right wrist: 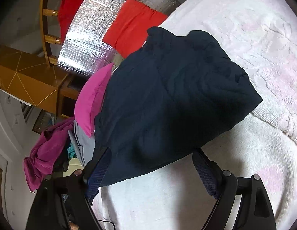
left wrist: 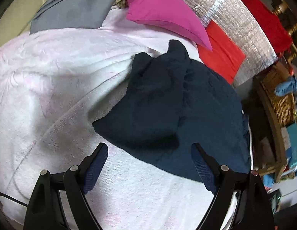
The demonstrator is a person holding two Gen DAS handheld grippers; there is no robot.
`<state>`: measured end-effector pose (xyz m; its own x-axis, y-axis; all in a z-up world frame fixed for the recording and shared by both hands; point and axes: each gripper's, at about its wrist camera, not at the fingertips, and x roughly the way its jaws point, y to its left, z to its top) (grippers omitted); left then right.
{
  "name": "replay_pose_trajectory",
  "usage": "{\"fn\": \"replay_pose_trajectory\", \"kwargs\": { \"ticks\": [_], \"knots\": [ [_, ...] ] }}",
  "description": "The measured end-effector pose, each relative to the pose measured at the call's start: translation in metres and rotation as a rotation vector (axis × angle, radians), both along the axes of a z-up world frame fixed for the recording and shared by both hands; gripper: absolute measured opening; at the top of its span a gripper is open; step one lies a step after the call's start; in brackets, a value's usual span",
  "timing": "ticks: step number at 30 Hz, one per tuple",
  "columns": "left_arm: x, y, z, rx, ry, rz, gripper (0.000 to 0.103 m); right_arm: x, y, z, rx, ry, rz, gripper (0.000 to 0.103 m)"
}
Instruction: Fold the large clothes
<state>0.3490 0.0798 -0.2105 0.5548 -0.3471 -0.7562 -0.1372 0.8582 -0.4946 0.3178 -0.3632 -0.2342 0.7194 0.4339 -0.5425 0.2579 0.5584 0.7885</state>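
A pale pink-white plush blanket (left wrist: 52,80) covers the whole work surface. On it lies the dark navy garment (left wrist: 167,105), bunched and creased into a rough heap with one corner poking up, its far edge near a magenta cushion (left wrist: 163,13) and a folded red cloth (left wrist: 223,55). The left gripper (left wrist: 148,149) tilts down over the garment's near edge, released, fingers wide apart. The right gripper (right wrist: 151,155) likewise stands spread and empty above the garment's near hem.

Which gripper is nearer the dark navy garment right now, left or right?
Right, by a little. The right gripper straddles the dark navy garment's near edge, jaws open. The left gripper, also open, sits at the garment's lower corner, mostly over the white blanket.
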Motion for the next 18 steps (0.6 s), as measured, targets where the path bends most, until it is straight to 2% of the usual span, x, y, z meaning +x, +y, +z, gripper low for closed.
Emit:
{"fn": "replay_pose_trajectory", "kwargs": {
  "ticks": [2, 8, 12, 15, 18],
  "knots": [
    [0.003, 0.001, -0.002, -0.020, 0.002, 0.015, 0.088, 0.005, -0.003, -0.001, 0.018, 0.007, -0.003, 0.089],
    [0.009, 0.002, -0.012, -0.111, 0.033, 0.034, 0.088, 0.007, -0.025, -0.016, 0.156, 0.030, -0.009, 0.089],
    [0.015, 0.000, -0.021, -0.121, 0.064, 0.047, 0.088, 0.002, -0.041, -0.023, 0.200, 0.043, -0.053, 0.089],
    [0.019, 0.001, -0.031, -0.157, 0.104, 0.074, 0.088, 0.002, -0.056, -0.027, 0.225, 0.041, -0.104, 0.089],
    [0.019, 0.002, -0.035, -0.162, 0.108, 0.106, 0.088, 0.010, -0.059, -0.034, 0.249, 0.064, -0.127, 0.089]
  ]
}}
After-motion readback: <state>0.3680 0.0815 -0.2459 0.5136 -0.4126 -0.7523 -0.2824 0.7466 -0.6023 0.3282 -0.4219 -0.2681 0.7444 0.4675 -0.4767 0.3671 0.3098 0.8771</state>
